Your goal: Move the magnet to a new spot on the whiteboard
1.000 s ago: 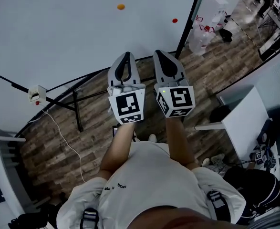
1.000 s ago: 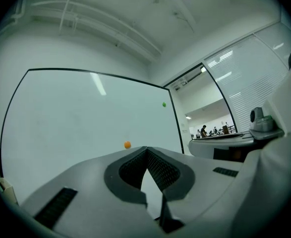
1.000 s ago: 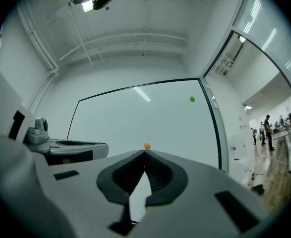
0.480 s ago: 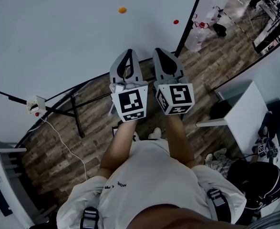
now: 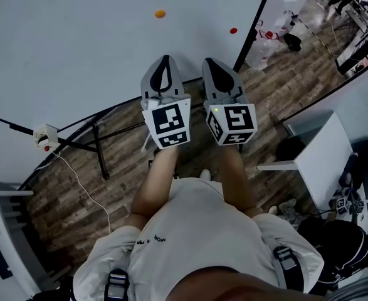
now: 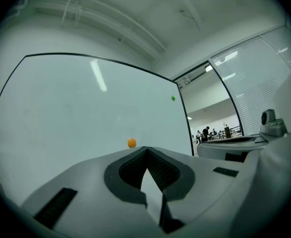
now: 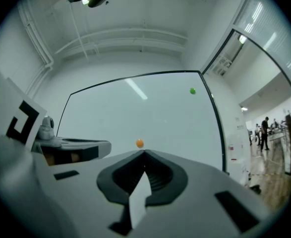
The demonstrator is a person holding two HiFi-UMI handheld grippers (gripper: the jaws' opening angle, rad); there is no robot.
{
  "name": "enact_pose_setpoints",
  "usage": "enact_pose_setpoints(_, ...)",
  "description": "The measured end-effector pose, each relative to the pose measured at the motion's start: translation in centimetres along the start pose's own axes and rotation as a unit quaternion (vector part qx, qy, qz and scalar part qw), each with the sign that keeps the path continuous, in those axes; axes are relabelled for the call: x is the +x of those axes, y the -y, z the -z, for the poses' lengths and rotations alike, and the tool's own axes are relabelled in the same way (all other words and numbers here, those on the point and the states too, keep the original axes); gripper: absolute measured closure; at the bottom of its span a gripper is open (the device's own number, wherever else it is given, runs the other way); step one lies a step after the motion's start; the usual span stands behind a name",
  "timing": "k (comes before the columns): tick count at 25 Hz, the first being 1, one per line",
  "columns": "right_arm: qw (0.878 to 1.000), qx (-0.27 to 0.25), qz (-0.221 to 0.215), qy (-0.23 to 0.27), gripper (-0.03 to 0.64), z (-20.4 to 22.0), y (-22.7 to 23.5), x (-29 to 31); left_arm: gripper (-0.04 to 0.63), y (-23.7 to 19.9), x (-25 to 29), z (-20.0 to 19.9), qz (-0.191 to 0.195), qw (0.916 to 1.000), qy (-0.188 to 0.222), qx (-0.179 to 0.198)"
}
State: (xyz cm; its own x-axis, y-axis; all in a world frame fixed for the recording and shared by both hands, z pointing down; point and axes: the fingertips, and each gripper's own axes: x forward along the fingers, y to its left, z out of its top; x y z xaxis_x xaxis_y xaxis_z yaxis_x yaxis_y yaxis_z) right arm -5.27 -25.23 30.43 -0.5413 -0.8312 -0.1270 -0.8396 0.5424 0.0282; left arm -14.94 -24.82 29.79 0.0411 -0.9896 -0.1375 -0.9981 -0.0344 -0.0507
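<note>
Holding both sets of jaws shut tight with nothing in them, we've got the left gripper point(image 5: 165, 63) and right gripper point(image 5: 210, 66) side by side, pointing at the whiteboard point(image 5: 77, 49). The orange magnet point(image 5: 160, 14) is stuck on the board, well clear of the tips. A second magnet point(image 5: 234, 31) sits near the board's right edge.

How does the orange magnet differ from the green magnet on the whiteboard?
Height: the orange magnet sits lower on the whiteboard; the green magnet sits higher. Side: the orange magnet is near the middle, the green magnet close to the right edge. Their colours differ too. Both are small round dots stuck to the board.
</note>
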Motion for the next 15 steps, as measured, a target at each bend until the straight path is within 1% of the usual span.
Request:
enact_pose_setpoints(6, 1.000, 0.000, -0.004, 0.003, 0.603, 0.3, 0.0, 0.9, 0.592, -1.3, 1.5, 0.5, -0.016, 0.9999, -0.004, -0.001)
enact_pose_setpoints(15, 1.000, -0.003, -0.004, 0.004, 0.603, 0.4, 0.4, 1.2, 0.592, -1.3, 3.7, 1.2, -0.014, 0.9998, -0.011, -0.001)
